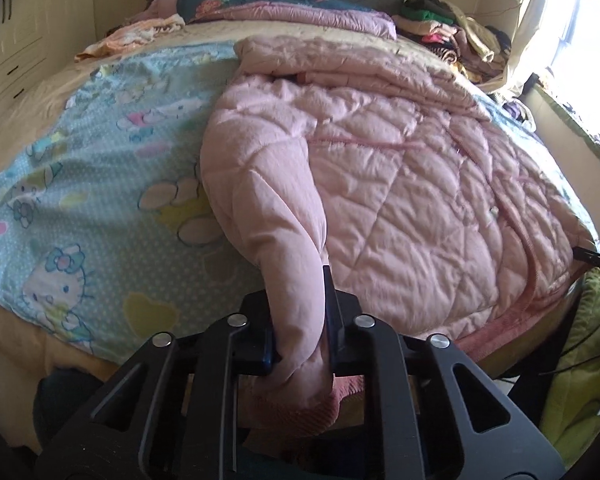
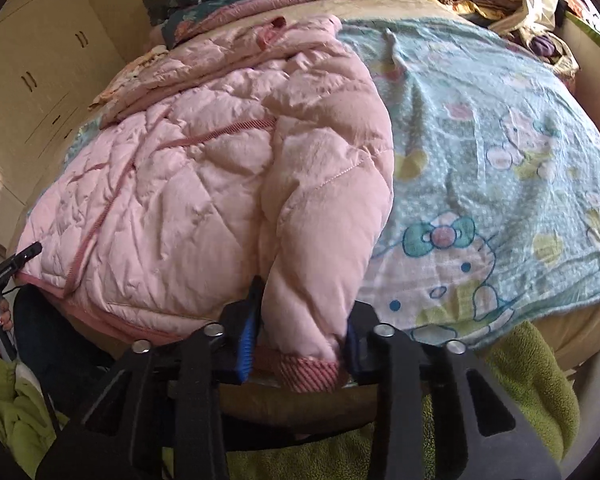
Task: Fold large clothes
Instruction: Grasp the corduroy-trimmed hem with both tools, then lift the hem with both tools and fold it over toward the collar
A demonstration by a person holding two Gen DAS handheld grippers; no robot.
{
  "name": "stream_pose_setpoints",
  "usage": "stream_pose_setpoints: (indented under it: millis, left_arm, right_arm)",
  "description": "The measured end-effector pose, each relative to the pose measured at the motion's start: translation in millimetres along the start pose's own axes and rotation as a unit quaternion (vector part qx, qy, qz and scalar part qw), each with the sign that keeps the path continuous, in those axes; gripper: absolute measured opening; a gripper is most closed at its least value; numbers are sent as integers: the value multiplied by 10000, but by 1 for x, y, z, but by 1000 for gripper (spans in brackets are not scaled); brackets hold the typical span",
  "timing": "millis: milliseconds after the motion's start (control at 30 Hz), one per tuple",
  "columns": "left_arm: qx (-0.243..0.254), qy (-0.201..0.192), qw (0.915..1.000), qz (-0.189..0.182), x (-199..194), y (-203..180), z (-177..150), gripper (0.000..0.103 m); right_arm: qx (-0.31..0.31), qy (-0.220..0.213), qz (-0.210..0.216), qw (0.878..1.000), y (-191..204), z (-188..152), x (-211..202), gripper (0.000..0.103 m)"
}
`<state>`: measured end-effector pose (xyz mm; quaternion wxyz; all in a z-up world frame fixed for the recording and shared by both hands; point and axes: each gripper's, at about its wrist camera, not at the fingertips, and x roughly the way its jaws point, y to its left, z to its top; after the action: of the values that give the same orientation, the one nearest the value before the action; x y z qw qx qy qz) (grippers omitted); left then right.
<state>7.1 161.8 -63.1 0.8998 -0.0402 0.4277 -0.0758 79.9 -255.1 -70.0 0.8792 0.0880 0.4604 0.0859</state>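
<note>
Two grippers under my control clamp a pink quilted jacket (image 1: 400, 168) spread on the cartoon-print blue sheet (image 1: 100, 184). My left gripper (image 1: 300, 320) pinches one sleeve near its ribbed cuff (image 1: 300, 408); my right gripper (image 2: 300, 320) grips the other sleeve, jaws narrow. Beyond the jacket lie heaped bedding (image 1: 260, 4) and piled clothes (image 1: 452, 32).

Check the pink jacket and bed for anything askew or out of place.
Nothing damaged or spilled. The pink jacket lies rumpled on the cartoon sheet, each sleeve cuff clamped in a gripper; loose clothes are heaped at the bed's far corner.
</note>
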Motion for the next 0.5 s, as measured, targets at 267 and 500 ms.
stream_pose_setpoints:
  millis: [267, 500]
  left_arm:
    - [80, -654, 9977, -157, -26, -7, 43, 8]
    - [36, -1025, 9944, -249, -29, -8, 77, 8]
  right_arm:
    - [-66, -814, 305, 9962, 12, 34, -34, 18]
    - [-27, -1341, 497, 9897, 19, 75, -53, 18]
